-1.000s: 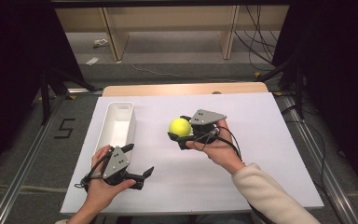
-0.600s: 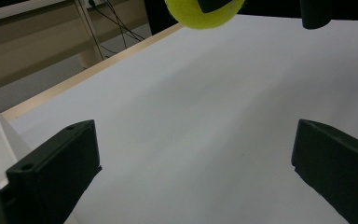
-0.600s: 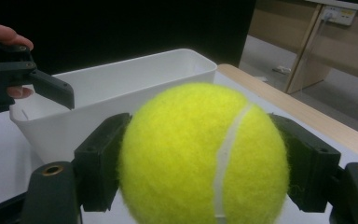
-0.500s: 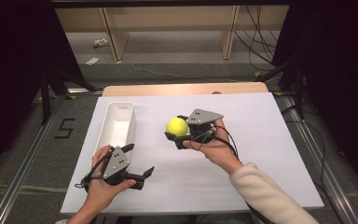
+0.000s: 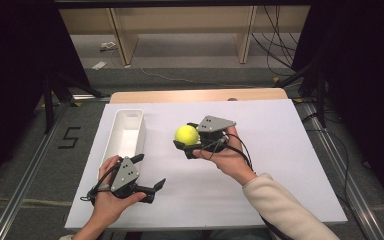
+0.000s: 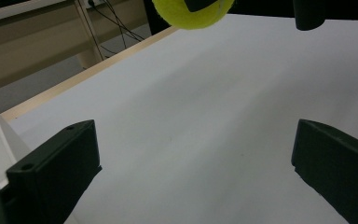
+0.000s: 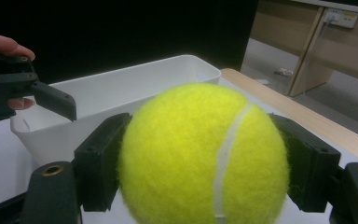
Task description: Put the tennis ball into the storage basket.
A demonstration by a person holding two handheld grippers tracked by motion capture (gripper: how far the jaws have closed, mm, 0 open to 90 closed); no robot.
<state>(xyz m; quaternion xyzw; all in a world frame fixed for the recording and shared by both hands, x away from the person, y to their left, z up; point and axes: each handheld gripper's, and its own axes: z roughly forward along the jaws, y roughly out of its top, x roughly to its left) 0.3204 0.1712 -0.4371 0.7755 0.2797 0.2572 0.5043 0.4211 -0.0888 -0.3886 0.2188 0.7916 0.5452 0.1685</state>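
A yellow tennis ball (image 5: 186, 134) is held just above the white table sheet by my right gripper (image 5: 186, 142), which is shut on it. In the right gripper view the ball (image 7: 200, 154) fills the space between the two black jaws. A long white bin (image 5: 111, 140) lies left of the ball, and its rim (image 7: 121, 77) is close behind the ball. My left gripper (image 5: 151, 171) stands open near the front left, beside the bin's near end, with nothing between its jaws (image 6: 193, 168). Its own view catches the ball (image 6: 193, 11) at the top.
The white sheet (image 5: 280, 150) covers the table, with a wooden strip (image 5: 200, 95) along the far edge. Beyond it stand wooden shelf legs (image 5: 122, 45) and floor cables (image 5: 275, 45). Metal rails (image 5: 25, 180) run along both sides.
My right gripper has drifted slightly left toward the bin with the ball in it. The left gripper has stayed put.
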